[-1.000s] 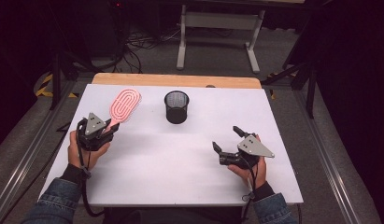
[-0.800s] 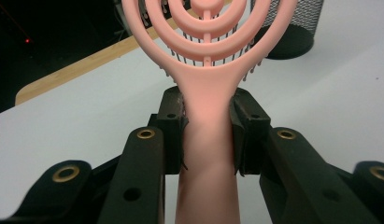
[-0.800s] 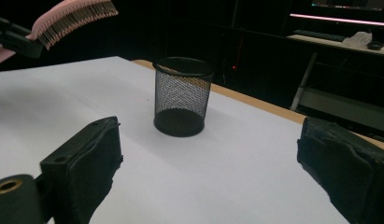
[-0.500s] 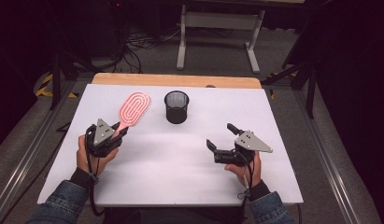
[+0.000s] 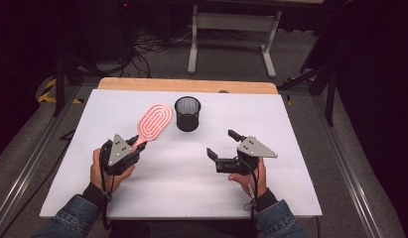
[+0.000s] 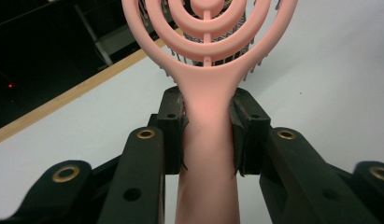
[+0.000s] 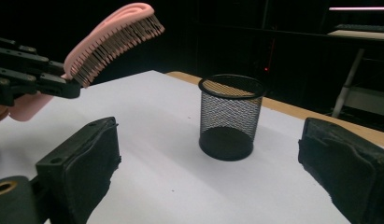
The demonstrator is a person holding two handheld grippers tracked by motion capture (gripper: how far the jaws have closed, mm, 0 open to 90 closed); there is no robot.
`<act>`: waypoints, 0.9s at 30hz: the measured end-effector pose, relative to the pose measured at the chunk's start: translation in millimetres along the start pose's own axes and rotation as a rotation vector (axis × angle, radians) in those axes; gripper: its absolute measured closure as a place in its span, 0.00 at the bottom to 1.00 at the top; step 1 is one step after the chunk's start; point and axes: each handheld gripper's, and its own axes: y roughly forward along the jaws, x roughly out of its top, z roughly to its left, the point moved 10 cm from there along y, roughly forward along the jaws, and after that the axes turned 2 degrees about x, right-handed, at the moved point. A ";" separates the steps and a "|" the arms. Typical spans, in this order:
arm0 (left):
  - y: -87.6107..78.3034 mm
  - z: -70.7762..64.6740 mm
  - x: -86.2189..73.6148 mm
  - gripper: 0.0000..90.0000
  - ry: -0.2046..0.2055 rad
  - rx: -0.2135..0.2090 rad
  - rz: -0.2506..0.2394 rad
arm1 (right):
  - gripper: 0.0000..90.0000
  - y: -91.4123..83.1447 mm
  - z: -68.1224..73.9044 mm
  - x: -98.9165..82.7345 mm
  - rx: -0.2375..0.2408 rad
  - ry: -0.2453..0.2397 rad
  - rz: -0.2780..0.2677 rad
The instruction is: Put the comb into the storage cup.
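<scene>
A pink hairbrush (image 5: 154,122) with a looped open head is held off the table by its handle (image 6: 207,154), bristles down. My left gripper (image 5: 133,150) is shut on that handle, its pads pressing both sides. The brush head (image 7: 112,39) sits just left of a black mesh cup (image 5: 187,113), which stands upright and empty (image 7: 231,116) at the table's middle back. My right gripper (image 5: 223,144) hovers right of centre, jaws wide open with nothing between them, pointing toward the cup.
The white table top (image 5: 301,163) has a wooden strip (image 5: 186,86) along its far edge. Beyond it stand a grey metal frame (image 5: 231,29) and cables on the floor. Bare table surface lies between the two hands.
My left gripper has carried the brush rightward and nearer, bringing its head close beside the cup. My right gripper has shifted left and slightly up toward the table's middle.
</scene>
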 end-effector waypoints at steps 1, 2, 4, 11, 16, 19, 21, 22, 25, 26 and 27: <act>0.1 -2.1 0.2 0.77 0.007 -0.001 -0.001 | 0.07 1.4 1.9 0.6 0.008 -0.001 -0.001; 0.3 -5.1 0.6 0.77 0.015 -0.005 -0.003 | 0.07 2.3 3.3 0.9 0.012 0.002 -0.001; 0.2 -8.3 1.5 0.77 0.022 -0.008 -0.008 | 0.07 3.4 4.6 1.0 0.018 0.001 0.002; -0.6 -21.8 3.9 0.77 0.049 -0.026 -0.021 | 0.07 9.8 18.4 2.7 0.080 0.022 0.004; -0.1 -30.9 4.6 0.77 0.065 -0.039 -0.024 | 0.07 13.5 25.0 2.3 0.105 0.030 0.011; -0.2 -36.7 5.2 0.77 0.079 -0.046 -0.029 | 0.07 16.5 30.0 1.1 0.122 0.034 0.021; -0.6 -40.1 5.9 0.77 0.099 -0.049 -0.032 | 0.07 18.4 33.6 0.2 0.142 0.040 0.025; -0.6 -40.1 5.9 0.77 0.099 -0.049 -0.032 | 0.07 18.4 33.6 0.2 0.142 0.040 0.025; -0.8 -48.1 6.8 0.77 0.118 -0.057 -0.042 | 0.07 22.8 38.9 -2.2 0.171 0.057 0.041; -1.0 -49.2 6.9 0.77 0.125 -0.056 -0.041 | 0.07 23.9 40.6 -2.8 0.180 0.062 0.046; -0.9 -51.2 7.3 0.77 0.130 -0.060 -0.043 | 0.08 24.5 41.6 -3.5 0.186 0.064 0.052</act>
